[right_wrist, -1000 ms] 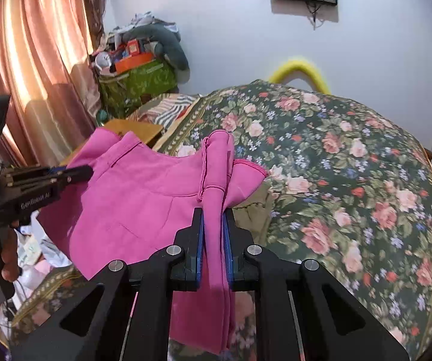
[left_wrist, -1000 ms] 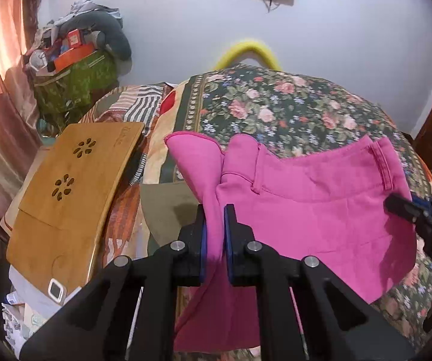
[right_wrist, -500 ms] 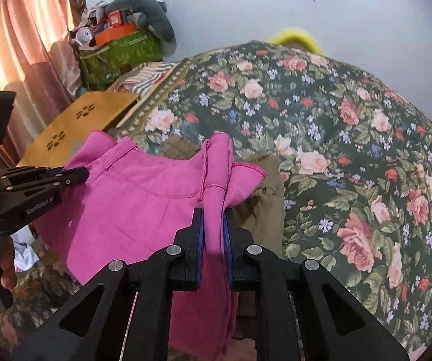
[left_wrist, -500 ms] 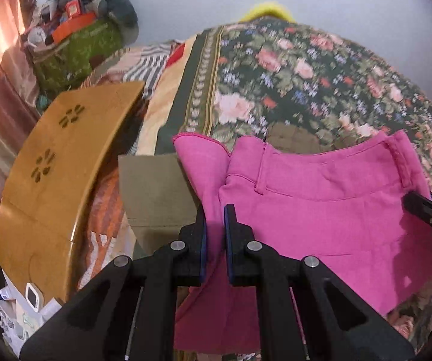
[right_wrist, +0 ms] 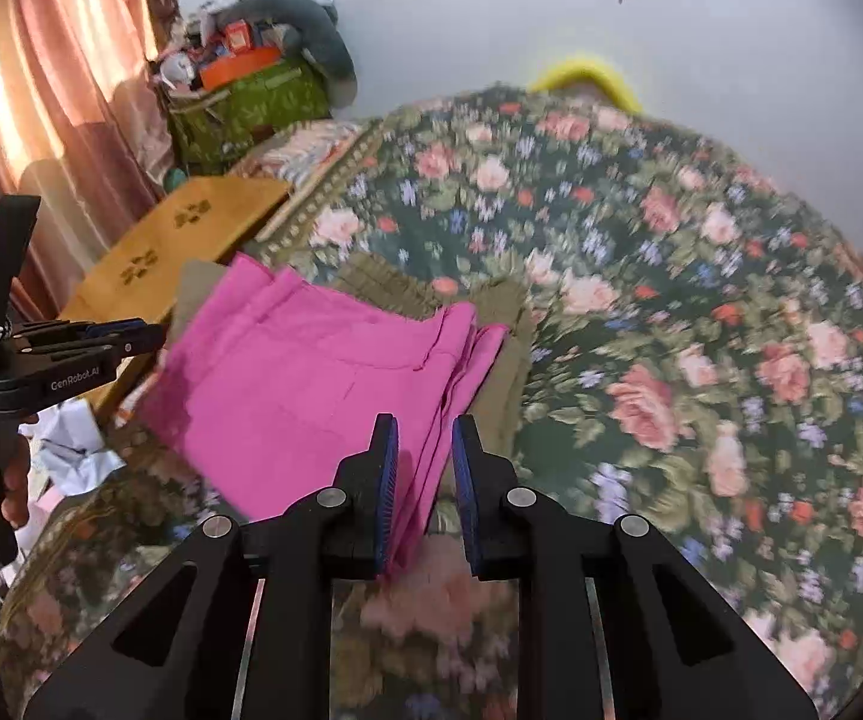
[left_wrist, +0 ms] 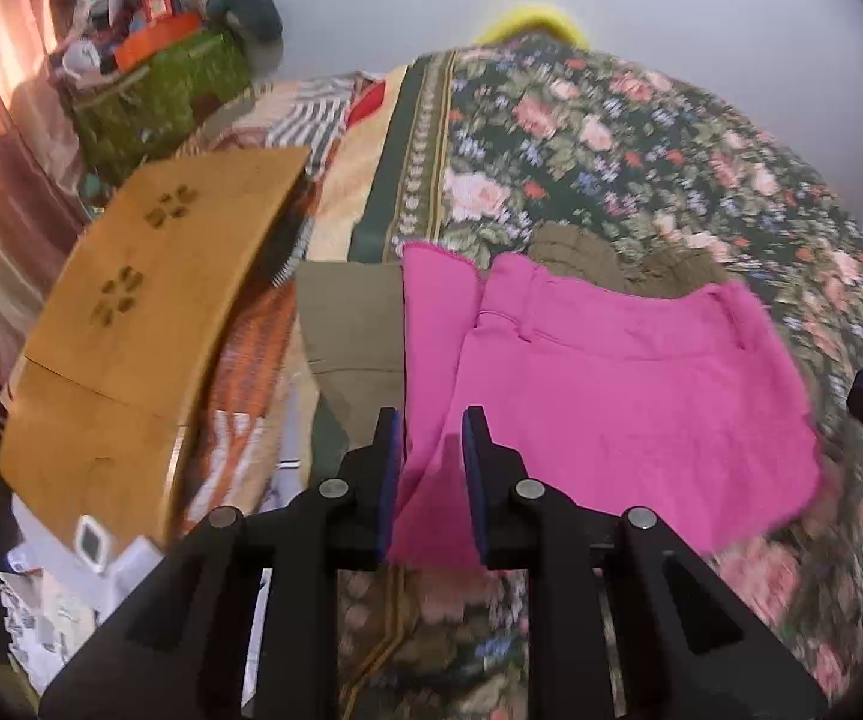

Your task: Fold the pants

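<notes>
The pants [left_wrist: 599, 384] are showing solid bright pink. The bedspread [right_wrist: 671, 312] is displaying a dark green ground with pink, red and blue flowers. The garment [left_wrist: 353, 324] under the pants is showing plain olive. The lap desk [left_wrist: 149, 312] is showing tan wood with dark flower-shaped cutouts. Both grippers [left_wrist: 431, 450] [right_wrist: 424, 450] are presenting black bodies with blue pads. The curtain [right_wrist: 53, 108] is glowing pinkish brown.

Wooden board [left_wrist: 149, 306] and olive garment [left_wrist: 353, 324] crowd the bed's [right_wrist: 701, 312] ten o'clock side; floral bedspread lies open toward two o'clock.
</notes>
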Demonstrator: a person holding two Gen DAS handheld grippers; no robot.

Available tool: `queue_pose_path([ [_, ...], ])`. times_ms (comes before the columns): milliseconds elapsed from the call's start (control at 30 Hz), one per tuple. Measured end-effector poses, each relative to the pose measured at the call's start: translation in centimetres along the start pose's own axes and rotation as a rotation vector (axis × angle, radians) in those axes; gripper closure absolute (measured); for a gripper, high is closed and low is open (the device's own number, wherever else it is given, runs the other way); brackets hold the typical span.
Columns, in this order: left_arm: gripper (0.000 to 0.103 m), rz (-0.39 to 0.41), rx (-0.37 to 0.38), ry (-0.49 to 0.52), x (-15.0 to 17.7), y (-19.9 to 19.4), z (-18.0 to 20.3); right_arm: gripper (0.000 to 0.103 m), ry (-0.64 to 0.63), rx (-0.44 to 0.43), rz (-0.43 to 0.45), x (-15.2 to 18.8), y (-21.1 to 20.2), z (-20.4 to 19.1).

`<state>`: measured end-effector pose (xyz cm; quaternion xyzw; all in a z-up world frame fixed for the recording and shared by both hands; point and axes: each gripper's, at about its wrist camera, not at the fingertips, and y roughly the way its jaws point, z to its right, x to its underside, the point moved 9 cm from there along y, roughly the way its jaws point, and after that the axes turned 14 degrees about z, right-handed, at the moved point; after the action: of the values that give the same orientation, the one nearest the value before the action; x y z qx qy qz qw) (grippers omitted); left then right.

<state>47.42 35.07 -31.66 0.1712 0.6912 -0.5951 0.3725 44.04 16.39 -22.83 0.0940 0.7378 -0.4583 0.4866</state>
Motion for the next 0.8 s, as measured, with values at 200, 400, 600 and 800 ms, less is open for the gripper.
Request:
queue_pose_path([
  [200,0.083,0.134,0.052,0.012,-2.4,-9.9,1.2,0.086,0.006,-0.036,0.162,-3.4,-8.4,-1.3],
  [400,0.083,0.327,0.143,0.018,-4.1,-22.5,3.5,0.086,-0.025,-0.091,0.348,-5.9,-18.4,-4.2],
  [600,0.083,0.517,0.156,0.046,-3.3,-34.0,5.6,0.087,-0.026,-0.127,0.517,-6.6,-27.7,-6.6],
  [800,0.083,0.681,0.153,0.051,0.0,-43.3,7.7,0.086,-0.071,-0.118,0.649,-5.6,-34.6,-8.9],
])
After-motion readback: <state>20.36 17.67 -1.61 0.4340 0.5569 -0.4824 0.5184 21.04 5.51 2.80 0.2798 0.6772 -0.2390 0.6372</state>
